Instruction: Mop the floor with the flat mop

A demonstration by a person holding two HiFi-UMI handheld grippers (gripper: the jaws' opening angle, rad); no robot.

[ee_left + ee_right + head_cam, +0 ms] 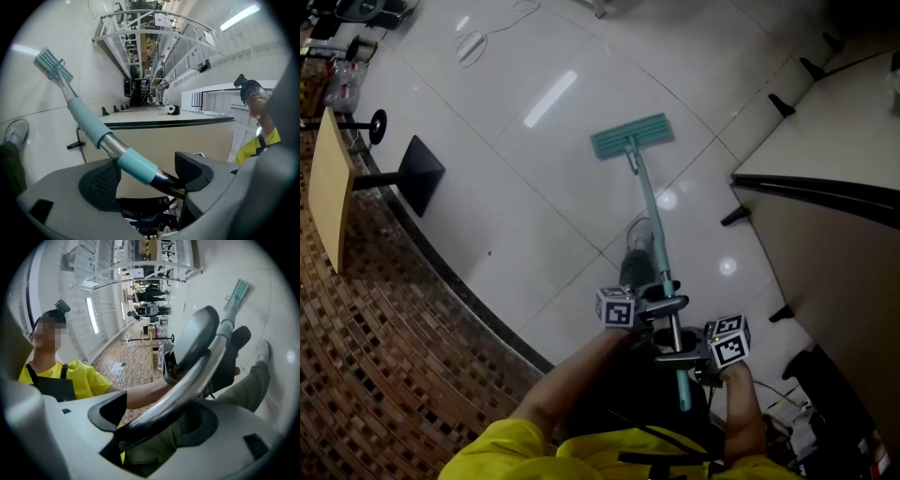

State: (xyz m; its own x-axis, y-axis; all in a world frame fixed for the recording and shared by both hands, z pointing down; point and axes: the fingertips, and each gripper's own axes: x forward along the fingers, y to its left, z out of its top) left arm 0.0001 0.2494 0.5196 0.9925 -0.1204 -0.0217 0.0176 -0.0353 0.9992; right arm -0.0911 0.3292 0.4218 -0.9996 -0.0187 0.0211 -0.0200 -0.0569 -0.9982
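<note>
Nearest the body, the mop handle [654,225] is gripped by both tools. The right gripper [682,357] is pinched on the bare metal close to the handle's top end, and the left gripper [666,306] is pinched on it just below. In the right gripper view the jaws of the right gripper [157,420] are seen pressed against the metal tube from both sides. In the left gripper view the left gripper [149,173] is closed on the tube beside a teal sleeve. A shoe [639,236] is seen on the floor just beside the handle, a little ahead of the tools. Further out, the mop head [630,137] is laid flat on the pale tiled floor [516,197], with the handle slanted back from it toward the body. A table base [420,171] is seen to the left, near the edge of the dark patterned flooring [375,375], and a counter [839,108] to the right. Well apart from the mop head, a loose cable [473,42] lies at the far end. The work is judged to be under way, with the mop set down and held for a stroke. The tiles shine all over, so no mopped part can be told from an unmopped one. The tiles toward the cable and along the counter can only be assumed to be left.
</note>
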